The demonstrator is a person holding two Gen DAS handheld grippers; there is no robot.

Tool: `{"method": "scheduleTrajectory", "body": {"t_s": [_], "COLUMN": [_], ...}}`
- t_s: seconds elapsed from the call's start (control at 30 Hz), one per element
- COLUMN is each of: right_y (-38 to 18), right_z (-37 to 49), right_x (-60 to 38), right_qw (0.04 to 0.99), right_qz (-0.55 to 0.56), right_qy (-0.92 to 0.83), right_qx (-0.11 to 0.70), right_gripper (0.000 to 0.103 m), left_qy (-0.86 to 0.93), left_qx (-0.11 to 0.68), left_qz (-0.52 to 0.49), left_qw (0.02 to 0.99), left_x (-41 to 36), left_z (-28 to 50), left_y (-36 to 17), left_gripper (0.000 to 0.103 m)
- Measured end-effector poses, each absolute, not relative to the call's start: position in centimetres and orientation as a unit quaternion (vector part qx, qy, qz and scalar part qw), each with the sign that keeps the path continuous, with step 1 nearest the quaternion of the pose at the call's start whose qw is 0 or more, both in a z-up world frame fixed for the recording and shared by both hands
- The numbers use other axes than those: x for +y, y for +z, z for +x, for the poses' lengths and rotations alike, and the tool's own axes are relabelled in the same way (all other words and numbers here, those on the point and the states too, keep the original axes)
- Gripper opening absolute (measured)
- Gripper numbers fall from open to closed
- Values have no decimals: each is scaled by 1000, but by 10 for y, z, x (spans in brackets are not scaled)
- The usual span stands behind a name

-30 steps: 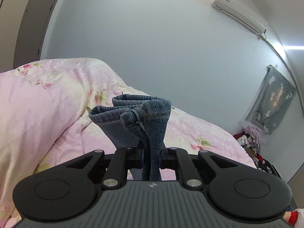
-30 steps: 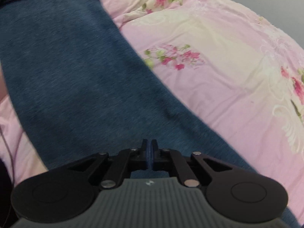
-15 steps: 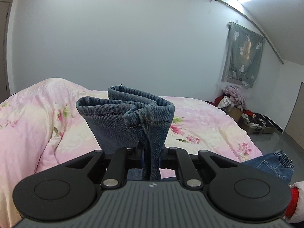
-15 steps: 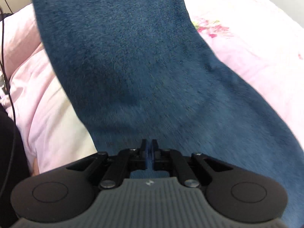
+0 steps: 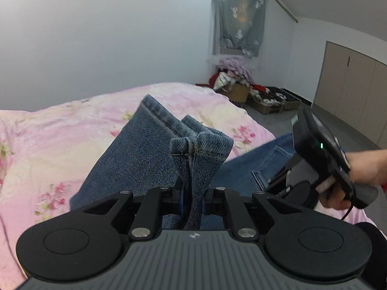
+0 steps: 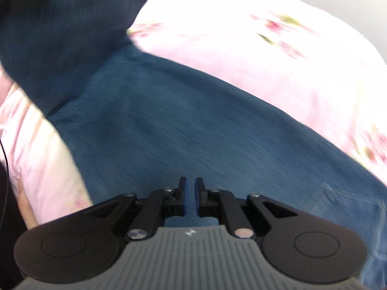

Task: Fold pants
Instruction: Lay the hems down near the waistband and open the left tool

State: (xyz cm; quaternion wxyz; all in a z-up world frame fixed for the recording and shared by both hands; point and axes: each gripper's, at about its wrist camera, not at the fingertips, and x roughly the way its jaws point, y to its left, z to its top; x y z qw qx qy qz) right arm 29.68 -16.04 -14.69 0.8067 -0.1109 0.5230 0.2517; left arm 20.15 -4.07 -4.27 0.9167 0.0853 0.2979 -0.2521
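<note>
Left wrist: left gripper point(image 5: 193, 199) fingers still clamp both hems point(image 5: 200, 149), swung toward waist. Right gripper point(image 6: 190, 198) fingers near-closed, empty, over jeans point(image 6: 193, 125); fold underway.

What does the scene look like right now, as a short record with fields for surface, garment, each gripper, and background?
surface: bed with pink floral quilt
garment: blue jeans, partly lying on the quilt
left gripper: shut on the bunched leg hems, held raised
right gripper: nearly shut, nothing between the pads, over the jeans
hand: holds the right gripper
background: grey curtain, clothes pile by the wall
</note>
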Motion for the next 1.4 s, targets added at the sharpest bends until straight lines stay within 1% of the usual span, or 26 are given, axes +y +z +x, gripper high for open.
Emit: {"method": "scheduleTrajectory", "body": {"t_s": [0.1, 0.23, 0.3, 0.37, 0.4, 0.47, 0.5, 0.53, 0.57, 0.63, 0.77, 0.8, 0.83, 0.93, 1.0, 1.03, 1.07, 1.1, 1.13, 1.17, 1.2, 1.23, 1.3, 1.4], "right_y": [-153, -166, -168, -167, -164, -158, -157, -154, -151, -147, -153, -156, -160, -172, -186, -189, -191, -191, -189, -185, -178, -170, -148, -133], "right_z": [296, 291, 288, 287, 287, 288, 294, 296, 297, 302, 318, 323, 328, 346, 354, 355, 356, 357, 357, 356, 355, 354, 352, 357], "right_x": [-196, -225, -233, -238, -238, -239, -242, -245, -248, -248, -244, -242, -240, -237, -235, -235, -233, -230, -227, -224, -220, -216, -209, -195], "right_qw": [805, 800, 799, 798, 798, 800, 801, 802, 803, 803, 788, 788, 789, 778, 769, 769, 773, 779, 784, 790, 801, 811, 836, 872], "right_qz": [-79, -43, -29, -22, -19, -3, 13, 29, 46, 87, 156, 163, 170, 209, 245, 254, 256, 245, 235, 227, 215, 200, 158, 72], "right_qy": [235, 225, 227, 227, 226, 228, 228, 228, 229, 228, 216, 205, 194, 174, 166, 160, 154, 145, 145, 153, 161, 169, 188, 168], "right_qx": [539, 555, 556, 557, 558, 554, 553, 551, 549, 544, 555, 557, 558, 566, 567, 564, 560, 558, 556, 548, 536, 524, 490, 455], "right_gripper": [3, 3, 3, 4, 8, 20, 32, 39, 41, 49, 56, 64, 67, 67, 68, 65, 57, 40, 34, 30, 20, 14, 11, 10], "left_qy": [-273, -281, -280, -278, -279, -290, -299, -311, -323, -332, -292, -268, -239, -147, -107, -95, -83, -75, -71, -73, -76, -79, -86, -92], "left_qx": [335, 384, 417, 432, 431, 434, 437, 438, 437, 430, 414, 411, 411, 415, 428, 435, 440, 442, 442, 437, 429, 422, 409, 399], "left_qz": [107, 125, 133, 128, 120, 92, 73, 55, 39, 29, 41, 47, 52, 59, 36, 24, 11, -3, -21, -38, -49, -53, -55, -55], "left_qw": [896, 871, 855, 848, 849, 848, 845, 841, 839, 839, 861, 870, 878, 896, 897, 895, 894, 894, 894, 896, 899, 902, 907, 911], "left_x": [-75, -98, -104, -103, -102, -98, -94, -88, -80, -65, -17, -4, 11, 57, 86, 98, 108, 115, 122, 127, 129, 129, 122, 106], "left_z": [207, 208, 209, 208, 207, 205, 202, 199, 194, 186, 183, 187, 194, 216, 231, 236, 238, 239, 240, 241, 243, 246, 253, 273], "left_y": [-80, -124, -142, -152, -151, -144, -140, -134, -129, -116, -93, -89, -86, -84, -91, -97, -102, -106, -110, -112, -111, -110, -106, -102], "left_gripper": [13, 14, 16, 21, 24, 42, 61, 64, 65, 65, 65, 65, 65, 65, 63, 57, 54, 51, 47, 46, 45, 43, 39, 31]}}
